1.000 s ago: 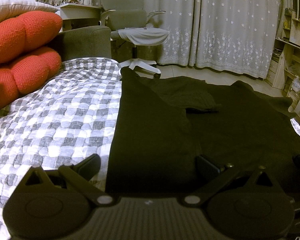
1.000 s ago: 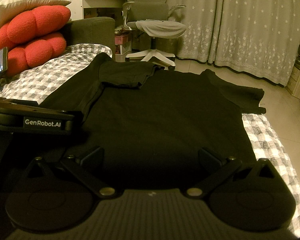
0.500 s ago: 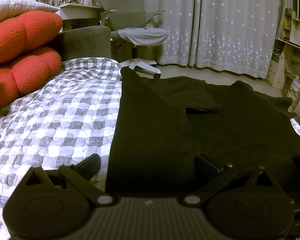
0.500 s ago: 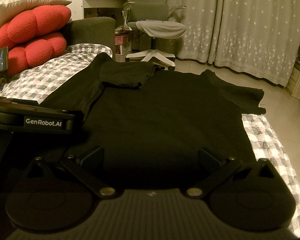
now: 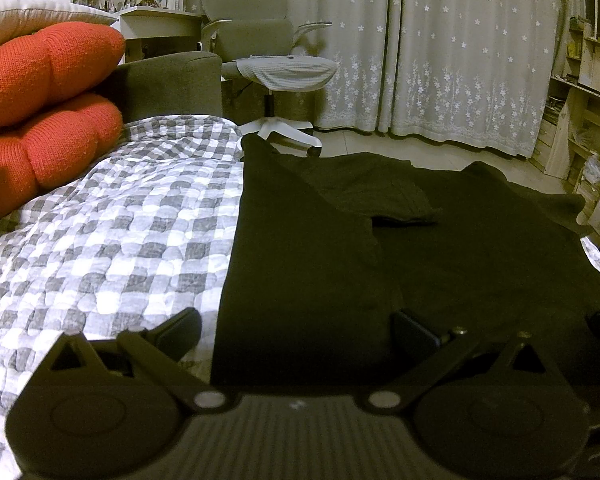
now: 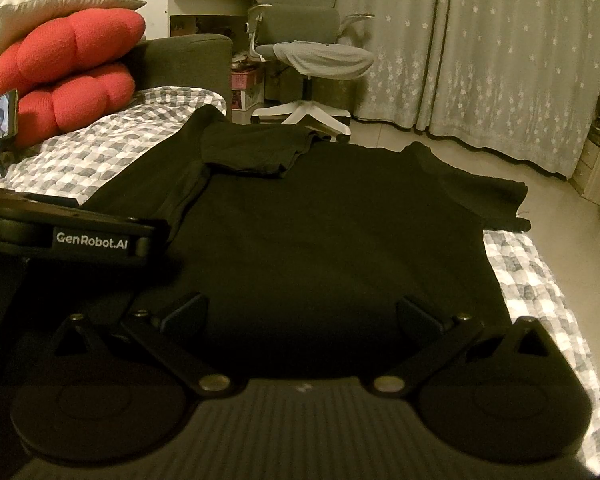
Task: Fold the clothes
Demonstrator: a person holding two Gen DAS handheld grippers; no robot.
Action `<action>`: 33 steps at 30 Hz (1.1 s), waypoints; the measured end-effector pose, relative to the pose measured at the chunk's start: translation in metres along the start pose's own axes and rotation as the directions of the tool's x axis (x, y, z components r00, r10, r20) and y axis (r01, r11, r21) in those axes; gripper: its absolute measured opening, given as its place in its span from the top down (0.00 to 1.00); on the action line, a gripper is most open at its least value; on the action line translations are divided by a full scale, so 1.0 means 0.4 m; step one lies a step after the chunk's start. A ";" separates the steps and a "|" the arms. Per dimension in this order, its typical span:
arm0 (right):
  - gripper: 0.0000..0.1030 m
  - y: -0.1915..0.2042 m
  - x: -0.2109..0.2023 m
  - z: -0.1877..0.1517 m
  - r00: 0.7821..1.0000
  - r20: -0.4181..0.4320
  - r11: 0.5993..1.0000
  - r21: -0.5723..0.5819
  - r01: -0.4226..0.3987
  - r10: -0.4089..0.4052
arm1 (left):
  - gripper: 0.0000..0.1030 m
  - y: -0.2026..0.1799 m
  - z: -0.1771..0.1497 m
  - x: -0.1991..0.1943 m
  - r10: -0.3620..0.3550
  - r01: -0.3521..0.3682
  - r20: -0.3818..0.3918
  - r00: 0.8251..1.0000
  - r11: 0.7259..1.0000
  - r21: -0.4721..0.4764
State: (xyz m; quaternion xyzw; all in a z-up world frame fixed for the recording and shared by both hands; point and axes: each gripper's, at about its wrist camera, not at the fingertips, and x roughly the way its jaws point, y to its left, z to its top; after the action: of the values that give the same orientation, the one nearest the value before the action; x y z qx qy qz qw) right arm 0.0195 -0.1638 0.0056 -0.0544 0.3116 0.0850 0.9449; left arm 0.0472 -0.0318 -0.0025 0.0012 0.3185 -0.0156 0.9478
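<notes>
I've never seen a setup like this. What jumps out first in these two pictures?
A big black T-shirt lies spread on a grey-and-white checked quilt, its left side and sleeve already folded inward. Two plump red cushions are stacked at the far left. At the bottom of each view an open black claw, the left claw and the right claw, sits at the shirt's near edge.
</notes>
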 end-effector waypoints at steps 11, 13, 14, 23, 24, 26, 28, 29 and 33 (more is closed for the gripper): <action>0.00 0.003 0.002 0.000 1.000 -0.001 1.000 0.006 -0.003 0.003 | 0.00 -0.004 0.001 0.000 0.007 -0.007 0.000 1.000 1.000 0.000; 0.00 0.003 0.002 0.000 1.000 -0.001 1.000 0.005 -0.002 0.002 | 0.00 -0.004 0.001 0.000 0.009 -0.009 0.000 1.000 1.000 -0.002; 0.00 0.004 0.002 -0.001 1.000 -0.001 1.000 0.005 -0.002 0.002 | 0.00 -0.002 0.002 0.001 0.007 -0.007 0.000 1.000 1.000 -0.003; 0.00 0.003 0.002 -0.001 1.000 -0.005 1.000 0.017 -0.005 0.006 | 0.00 -0.001 0.002 0.002 0.004 -0.004 -0.001 1.000 1.000 -0.005; 0.00 0.004 0.002 -0.001 1.000 -0.005 1.000 0.016 -0.004 0.005 | 0.00 0.000 0.003 0.002 0.001 -0.001 -0.001 1.000 1.000 -0.007; 0.00 0.006 0.001 -0.001 1.000 -0.005 1.000 0.015 -0.002 0.002 | 0.00 0.004 0.003 0.001 -0.009 0.009 0.000 1.000 1.000 -0.012; 0.00 0.007 0.002 -0.001 1.000 -0.007 1.000 0.020 0.000 0.000 | 0.00 0.011 0.002 -0.004 -0.036 0.036 0.003 0.999 0.999 -0.011; 0.00 0.008 0.002 -0.001 1.000 -0.007 1.000 0.021 0.002 -0.002 | 0.00 0.014 0.002 -0.007 -0.051 0.051 0.002 0.999 0.999 -0.009; 0.00 0.010 -0.011 -0.007 1.000 -0.014 1.000 0.025 0.006 -0.005 | 0.00 0.027 -0.004 -0.026 -0.071 0.071 0.002 0.997 0.997 -0.021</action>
State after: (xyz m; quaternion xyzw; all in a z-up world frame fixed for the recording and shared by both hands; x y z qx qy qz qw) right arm 0.0136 -0.1607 0.0056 -0.0440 0.3191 0.0782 0.9435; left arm 0.0383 -0.0207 0.0026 -0.0203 0.3177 -0.0459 0.9469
